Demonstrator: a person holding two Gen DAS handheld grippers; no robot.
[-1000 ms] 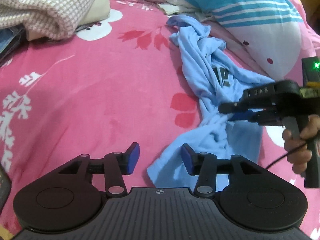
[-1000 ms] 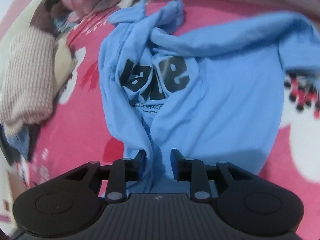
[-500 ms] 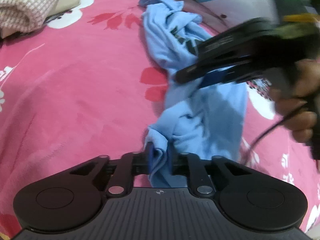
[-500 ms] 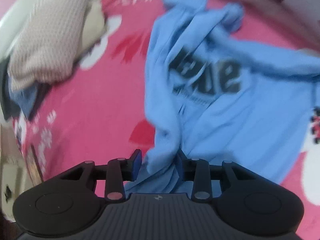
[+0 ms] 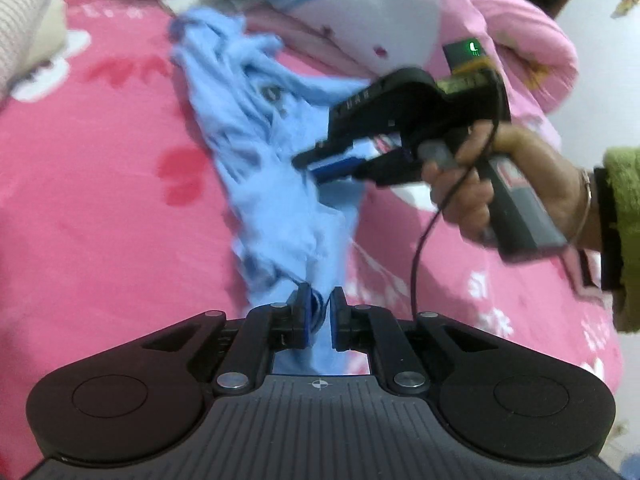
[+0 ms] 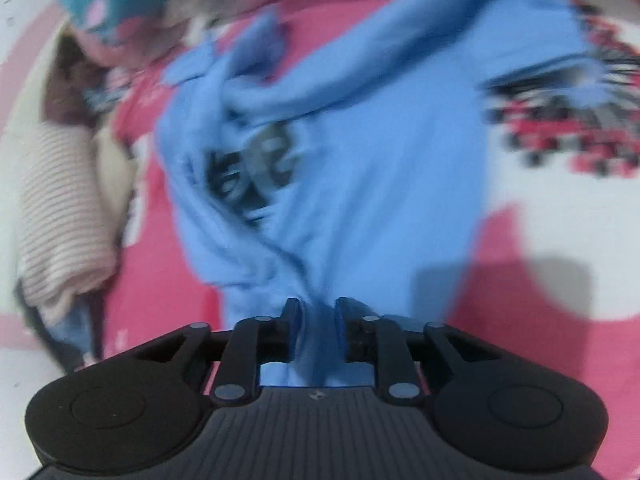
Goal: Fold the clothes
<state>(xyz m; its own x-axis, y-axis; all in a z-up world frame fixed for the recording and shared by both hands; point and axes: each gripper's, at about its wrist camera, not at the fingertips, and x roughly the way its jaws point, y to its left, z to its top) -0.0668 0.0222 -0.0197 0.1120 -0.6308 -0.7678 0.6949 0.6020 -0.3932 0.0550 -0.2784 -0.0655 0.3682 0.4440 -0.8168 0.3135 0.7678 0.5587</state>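
Folding had not begun: the left gripper [image 5: 319, 307] clamped the crumpled blue shirt [image 5: 256, 152] at lower centre, the right gripper [image 6: 316, 316], apparently, closing on it too.

Two close, downward views, shared shirt [image 5: 276, 184]

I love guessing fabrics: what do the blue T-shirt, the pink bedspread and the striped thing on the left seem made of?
Blue T-shirt: probably thin cotton jersey; matte, it bunches in soft folds and carries a dark printed logo. Pink bedspread: looks like smooth woven cloth with a printed flower pattern; the fibre is unclear. Striped thing: seemingly a thick ribbed knit, beige, with raised rows.
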